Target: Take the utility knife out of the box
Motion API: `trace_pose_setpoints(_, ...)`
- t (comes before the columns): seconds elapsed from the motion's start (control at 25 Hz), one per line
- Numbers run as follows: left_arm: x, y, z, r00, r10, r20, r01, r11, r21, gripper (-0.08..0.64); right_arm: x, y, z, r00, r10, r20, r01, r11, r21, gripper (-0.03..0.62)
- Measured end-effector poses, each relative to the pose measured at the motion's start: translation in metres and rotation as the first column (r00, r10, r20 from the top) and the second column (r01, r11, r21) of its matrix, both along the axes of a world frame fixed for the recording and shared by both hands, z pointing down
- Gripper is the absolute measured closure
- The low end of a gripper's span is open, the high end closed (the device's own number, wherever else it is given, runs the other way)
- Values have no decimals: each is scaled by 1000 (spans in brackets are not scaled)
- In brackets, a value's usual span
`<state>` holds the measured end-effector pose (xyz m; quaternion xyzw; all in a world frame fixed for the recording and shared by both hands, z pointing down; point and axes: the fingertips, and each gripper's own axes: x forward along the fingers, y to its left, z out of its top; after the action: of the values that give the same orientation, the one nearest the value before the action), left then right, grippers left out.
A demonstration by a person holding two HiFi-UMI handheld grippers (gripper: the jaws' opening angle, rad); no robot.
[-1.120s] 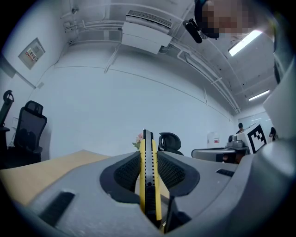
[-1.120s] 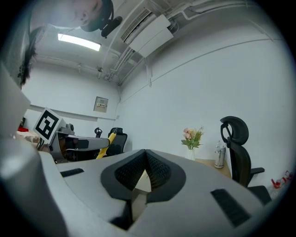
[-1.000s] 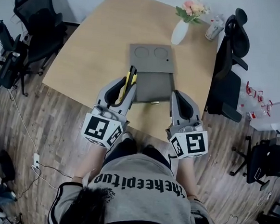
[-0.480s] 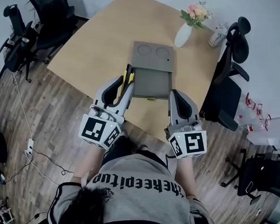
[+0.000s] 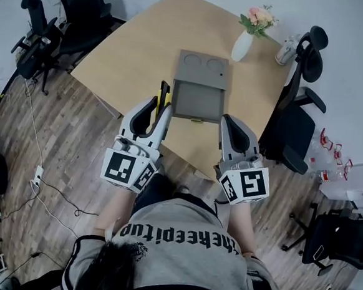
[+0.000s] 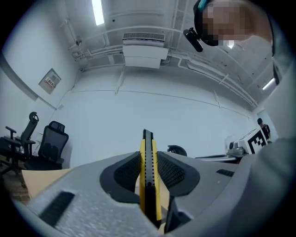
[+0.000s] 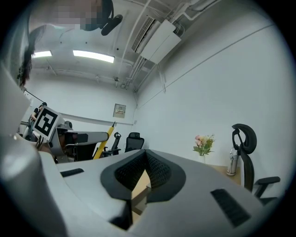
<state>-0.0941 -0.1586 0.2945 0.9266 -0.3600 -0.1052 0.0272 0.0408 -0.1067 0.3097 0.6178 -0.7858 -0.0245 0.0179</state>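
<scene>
A yellow and black utility knife point(image 5: 163, 98) stands clamped between the pads of my left gripper point(image 5: 161, 109), its tip pointing away from me. In the left gripper view the knife point(image 6: 148, 180) sits upright in the jaws of that gripper point(image 6: 147, 155), in the air. The grey box point(image 5: 199, 101) lies open on the wooden table point(image 5: 139, 50), its lid point(image 5: 204, 68) folded back. The knife is to the left of the box, outside it. My right gripper point(image 5: 228, 122) hovers near the box's right front corner, its jaws closed with nothing between them point(image 7: 145, 155).
A white vase of flowers point(image 5: 243, 45) and a bottle point(image 5: 286, 49) stand at the table's far right. Black office chairs sit to the right point(image 5: 292, 125) and far left point(image 5: 85, 15) of the table. A cable point(image 5: 36, 161) trails over the wooden floor.
Both grippers have drawn back from the box and risen a little, the knife staying in the left one. The head camera has shifted, so the table sits further right in view.
</scene>
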Motion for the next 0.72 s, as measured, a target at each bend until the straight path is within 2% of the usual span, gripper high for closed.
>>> trace_pose_setpoints(0.72, -8, 70, -8, 995, -93, -22, 94, 994, 57, 434, 1, 56, 1, 997, -76, 10, 76, 997, 12, 586)
